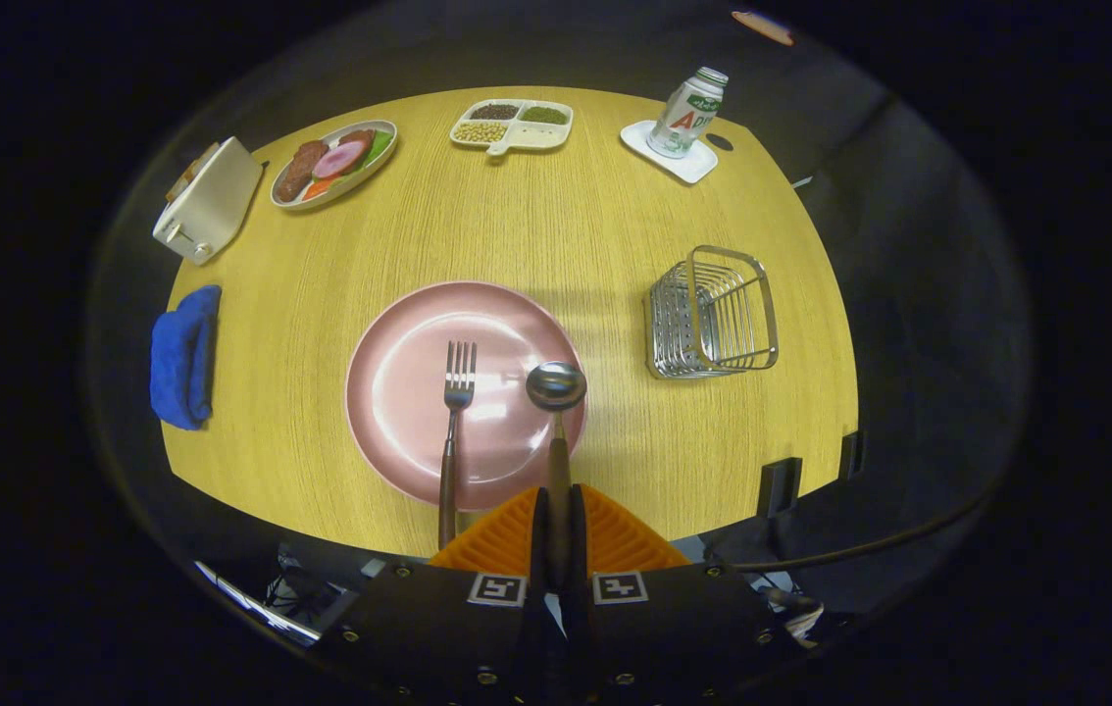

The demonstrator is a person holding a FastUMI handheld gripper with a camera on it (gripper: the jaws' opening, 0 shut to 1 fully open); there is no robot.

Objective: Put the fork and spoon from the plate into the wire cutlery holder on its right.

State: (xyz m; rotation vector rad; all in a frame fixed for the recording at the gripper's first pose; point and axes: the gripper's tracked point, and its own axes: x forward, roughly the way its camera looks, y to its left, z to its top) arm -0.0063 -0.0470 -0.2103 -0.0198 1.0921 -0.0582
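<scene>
Pink plate (419,392) sits at centre frame on the yellow wood-grain table (566,235), bearing both utensils. Fork (453,431) lies left of centre on the plate, tines pointing up-frame, its dark handle running over the near rim toward the lower edge. Spoon (556,412) lies just right of the fork, bowl resting near the plate's right rim, handle running straight down-frame into the gripper (557,529).

Gripper condition: the two fingers are drawn nearly together at bottom centre, with the spoon handle held between them and both pads apparently pressing on it. Whether the spoon has left the plate surface cannot be told from this angle.

Wire cutlery holder (711,312) stands right of the plate, a little up-frame and well apart from it, upright, with nothing seen inside.

Progress assessment: neither utensil has been delivered. The spoon appears secured and ready for transfer; judged remaining are the lift, the carry rightward to the holder and the release, then the same sequence for the fork, which is untouched.

Other items noted: blue cloth (185,355) at left, toaster (208,201) at upper left, a plate of food (333,162) beside it, divided dish (512,125) at top centre, bottle (686,113) on a white coaster (695,165) at upper right.
</scene>
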